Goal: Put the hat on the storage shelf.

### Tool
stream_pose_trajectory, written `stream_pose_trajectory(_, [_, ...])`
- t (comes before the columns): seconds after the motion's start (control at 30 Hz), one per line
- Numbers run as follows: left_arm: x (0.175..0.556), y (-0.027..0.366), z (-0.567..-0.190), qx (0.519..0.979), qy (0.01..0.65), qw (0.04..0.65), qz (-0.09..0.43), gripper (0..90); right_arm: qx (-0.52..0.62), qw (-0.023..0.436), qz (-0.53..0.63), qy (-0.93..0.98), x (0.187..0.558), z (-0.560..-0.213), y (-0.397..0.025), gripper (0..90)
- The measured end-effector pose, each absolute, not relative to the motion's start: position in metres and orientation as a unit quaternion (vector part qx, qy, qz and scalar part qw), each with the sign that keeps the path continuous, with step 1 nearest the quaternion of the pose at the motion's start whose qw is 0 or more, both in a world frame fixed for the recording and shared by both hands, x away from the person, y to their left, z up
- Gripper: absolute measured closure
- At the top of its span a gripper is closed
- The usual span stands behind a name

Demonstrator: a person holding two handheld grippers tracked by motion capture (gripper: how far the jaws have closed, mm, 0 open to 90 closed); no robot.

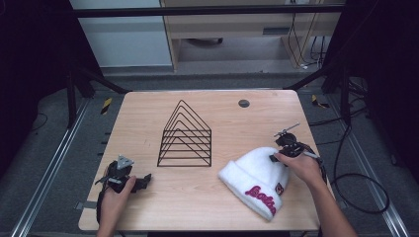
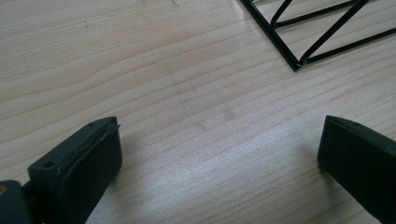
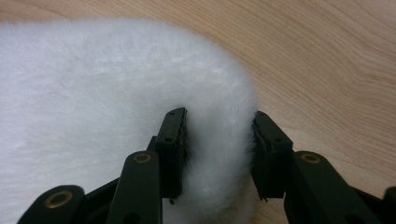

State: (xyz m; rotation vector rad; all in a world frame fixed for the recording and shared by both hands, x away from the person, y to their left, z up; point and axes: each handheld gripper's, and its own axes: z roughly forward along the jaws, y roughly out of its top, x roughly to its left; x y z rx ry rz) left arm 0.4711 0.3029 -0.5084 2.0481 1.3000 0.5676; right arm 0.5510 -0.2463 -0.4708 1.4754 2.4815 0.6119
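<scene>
A: Counted one fluffy white knit beanie with pink lettering (image 1: 257, 178), front right on the light wooden counter (image 1: 207, 197). Also one black wire triangular rack (image 1: 185, 138), mid-counter.

B: Yep. Right gripper (image 3: 218, 154) fingers pinched on the beanie's edge. Left gripper (image 2: 219, 154) fingers wide apart, holding nothing, near the rack's corner.

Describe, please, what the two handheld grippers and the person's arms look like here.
Both tools are black. The left gripper carries a grey three-cornered plate on top, and its jaws are thick, flat-faced black blocks. The right gripper has black jaws on linked arms with brass-coloured pivot pins, a thin metal rod standing out from it, and a dark cable trailing off the table. No sleeves cover the forearms in the high view.
</scene>
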Motion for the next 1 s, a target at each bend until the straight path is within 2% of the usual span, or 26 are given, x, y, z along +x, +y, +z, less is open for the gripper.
stream_pose_trajectory(0.57, [0.471, 0.303, -0.509, 0.778, 0.495, 0.321, 0.216, 0.0, 0.487, 0.086, 0.206, 0.844, 0.549, -0.471, -0.246, 79.8])
stream_pose_trajectory(0.8, [0.471, 0.303, -0.509, 0.778, 0.495, 0.321, 0.215, 0.0, 0.462, 0.130, 0.240, 0.844, 0.535, -0.453, -0.243, 83.2])
stream_pose_trajectory(1.0, [0.471, 0.303, -0.509, 0.778, 0.495, 0.321, 0.216, 0.0, 0.420, 0.178, 0.282, 0.844, 0.508, -0.419, -0.233, 83.7])
